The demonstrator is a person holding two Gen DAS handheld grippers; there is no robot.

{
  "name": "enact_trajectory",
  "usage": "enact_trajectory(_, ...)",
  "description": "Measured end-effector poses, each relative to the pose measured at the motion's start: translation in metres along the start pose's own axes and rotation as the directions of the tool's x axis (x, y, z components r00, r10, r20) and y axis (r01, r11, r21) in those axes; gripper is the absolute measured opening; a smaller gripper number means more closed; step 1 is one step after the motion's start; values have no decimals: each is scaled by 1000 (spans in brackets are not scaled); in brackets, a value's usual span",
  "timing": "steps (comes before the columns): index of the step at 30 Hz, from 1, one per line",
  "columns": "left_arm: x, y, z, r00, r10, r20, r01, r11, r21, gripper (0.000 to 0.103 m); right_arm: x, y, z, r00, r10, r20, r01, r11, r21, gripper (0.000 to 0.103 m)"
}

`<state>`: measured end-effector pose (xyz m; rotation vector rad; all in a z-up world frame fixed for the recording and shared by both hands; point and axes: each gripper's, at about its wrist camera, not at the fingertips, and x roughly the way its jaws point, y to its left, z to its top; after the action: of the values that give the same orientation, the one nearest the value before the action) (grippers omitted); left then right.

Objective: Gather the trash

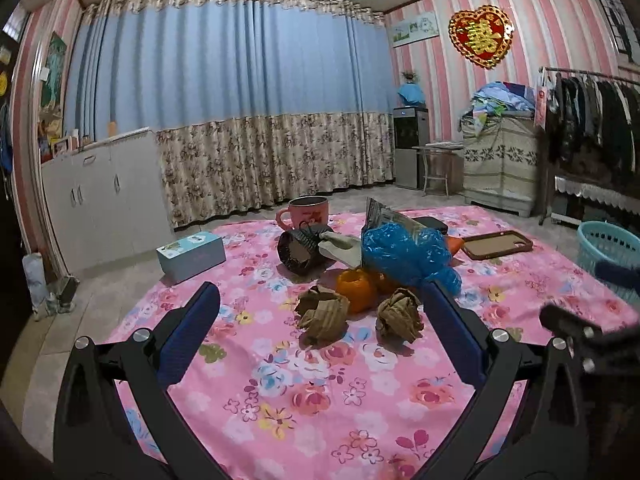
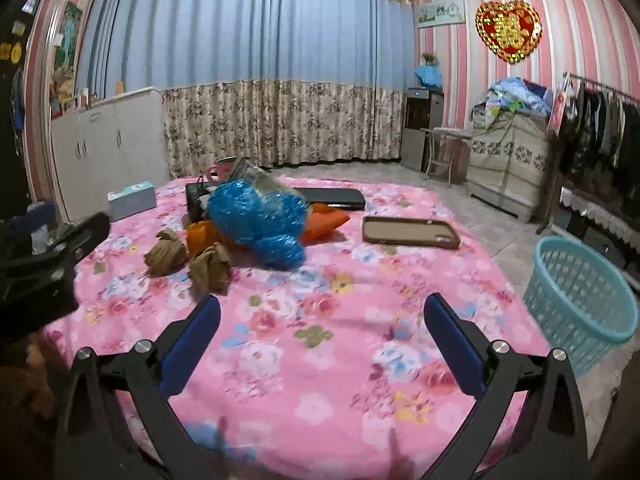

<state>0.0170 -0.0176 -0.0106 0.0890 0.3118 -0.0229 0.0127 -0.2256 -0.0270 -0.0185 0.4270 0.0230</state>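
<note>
Two crumpled brown paper balls lie on the pink floral cloth, one to the left (image 1: 322, 314) (image 2: 166, 256) and one to the right (image 1: 399, 316) (image 2: 211, 267). Behind them are orange peel (image 1: 356, 288) (image 2: 202, 236), a crumpled blue plastic bag (image 1: 408, 254) (image 2: 260, 220) and a clear wrapper (image 1: 384, 212). My left gripper (image 1: 320, 320) is open and empty, with the paper balls between its fingers a little ahead. My right gripper (image 2: 322, 328) is open and empty over bare cloth. A light blue basket (image 2: 580, 300) (image 1: 610, 248) stands on the floor to the right.
On the table are a pink mug (image 1: 306, 210), a black cylinder (image 1: 300, 250), a tissue box (image 1: 191, 256) (image 2: 132, 199), a brown phone case (image 1: 498, 245) (image 2: 410, 232) and a black flat case (image 2: 332, 198). The left gripper's body (image 2: 44, 264) shows at the right wrist view's left edge.
</note>
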Motion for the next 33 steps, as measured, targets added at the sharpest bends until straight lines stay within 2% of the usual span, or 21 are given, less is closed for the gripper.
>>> enact_trajectory(3,7,9,1,999,-2,-41,0,999,-53,98,6,-3,8,998,65,-24,-64,997,44,99)
enact_trajectory(4,9,12,2,998,-29,-57,25,997,-75,98,8,-1,10,997,70,-26,-69,997,32,99)
enact_trajectory(6,8,10,4,998,-44,-48,41,997,-59,98,8,3,16,998,53,-29,-55,997,-53,99)
enact_trajectory(8,10,3,4,998,-37,-55,36,999,-22,98,2,0,19,999,30,16,-29,996,-80,99)
enact_trajectory(9,13,1,4,997,-41,-68,40,999,-13,98,1,-5,18,999,23,27,-21,998,-61,99)
enact_trajectory(13,27,-3,6,990,-56,-131,57,998,2,98,26,-21,13,993,88,-74,-82,993,84,99)
enact_trajectory(15,28,1,14,989,-69,-134,73,997,22,98,32,-20,14,990,112,-83,-104,990,97,99)
enact_trajectory(19,44,12,38,989,-12,-149,28,994,108,98,37,-5,21,988,130,-84,-124,990,71,99)
enact_trajectory(22,56,23,52,989,36,-146,-15,990,139,98,46,9,33,987,143,-77,-140,989,45,99)
enact_trajectory(25,68,41,46,988,44,-149,-28,994,108,98,59,26,43,984,162,-80,-160,987,20,99)
enact_trajectory(28,87,59,29,970,23,-243,-8,998,63,98,81,47,45,977,177,-122,-179,984,-7,99)
enact_trajectory(31,91,72,29,973,-15,-231,18,1000,13,98,105,72,41,964,205,-171,-214,976,-39,98)
enact_trajectory(33,99,79,26,965,-31,-260,29,1000,-11,98,117,86,36,959,204,-198,-220,973,-62,85)
